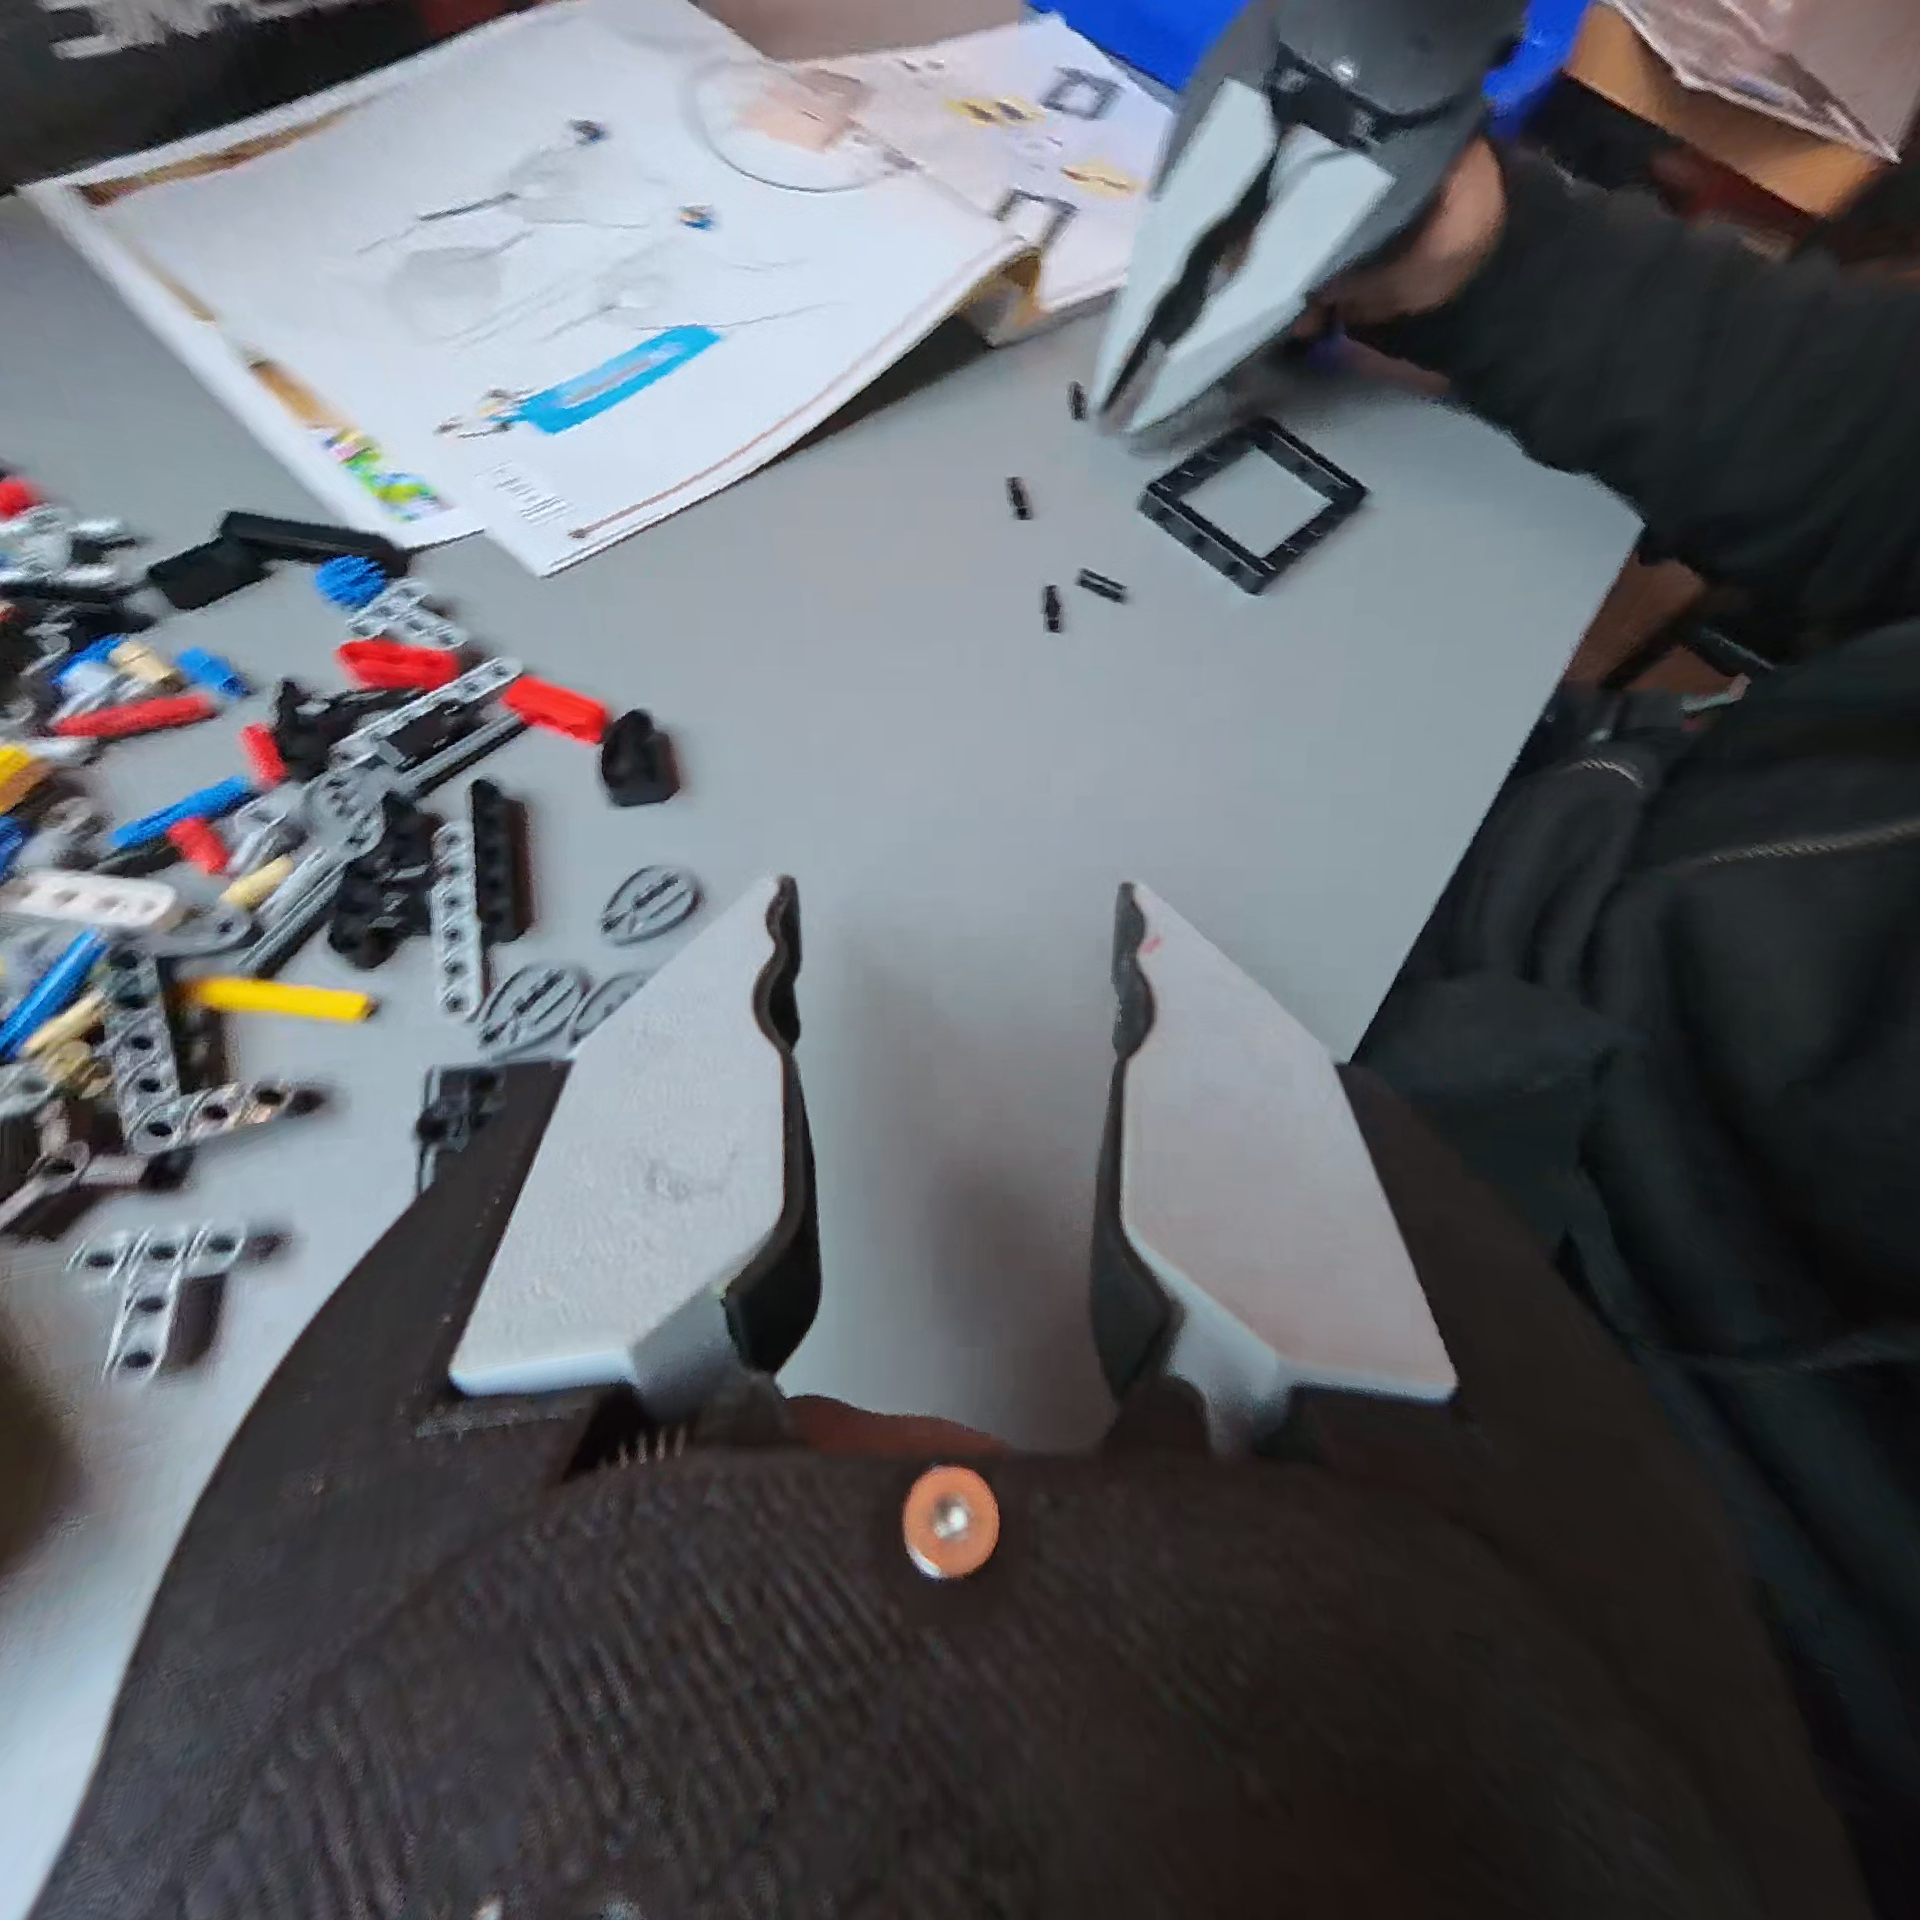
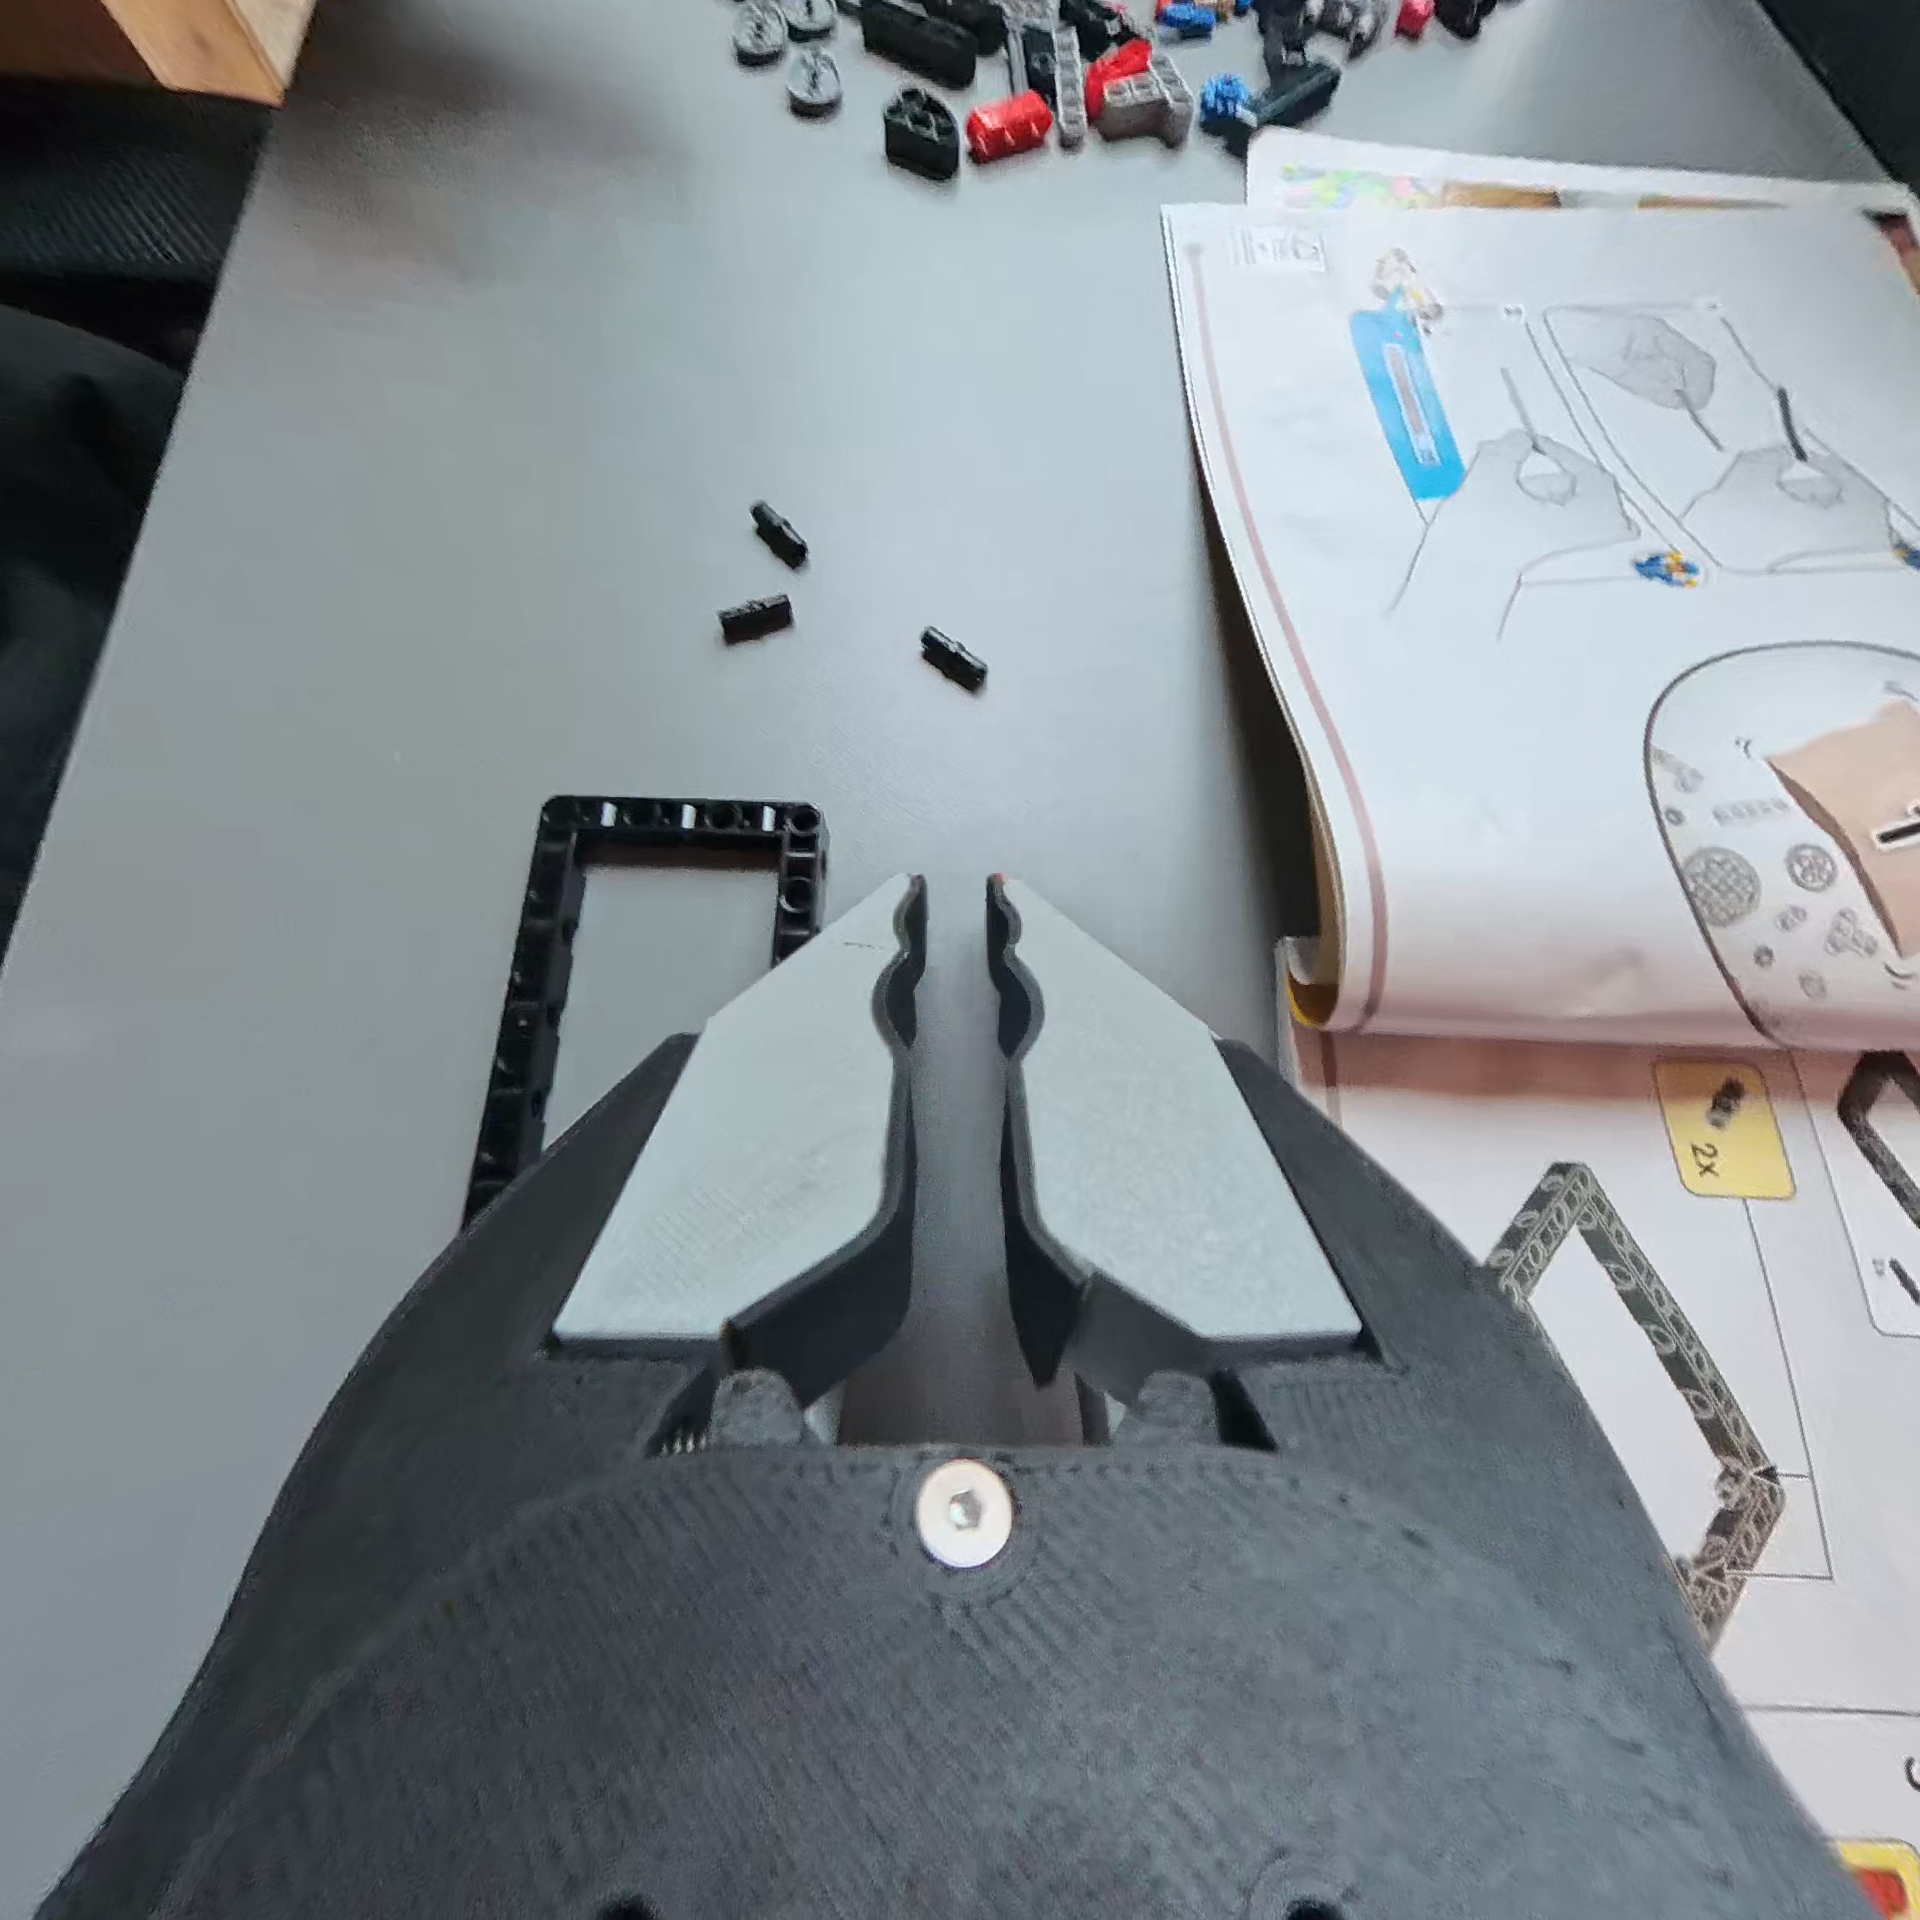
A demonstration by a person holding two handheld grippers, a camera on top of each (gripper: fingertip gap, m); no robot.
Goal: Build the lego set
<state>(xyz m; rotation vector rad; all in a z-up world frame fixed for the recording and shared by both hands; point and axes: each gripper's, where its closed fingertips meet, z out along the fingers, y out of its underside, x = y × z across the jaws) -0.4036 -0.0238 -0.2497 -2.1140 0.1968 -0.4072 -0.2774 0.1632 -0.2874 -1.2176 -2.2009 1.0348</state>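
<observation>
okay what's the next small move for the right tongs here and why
Probably ease the right tongs forward to the nearest black pin and close on it. They are slightly open and empty beside the black frame, whose holes look unfilled, and three loose pins lie just ahead on the table.

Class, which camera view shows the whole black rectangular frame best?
The left wrist view: the black frame lies complete on the table beside the right gripper. The right wrist view hides its near end behind that gripper.
</observation>
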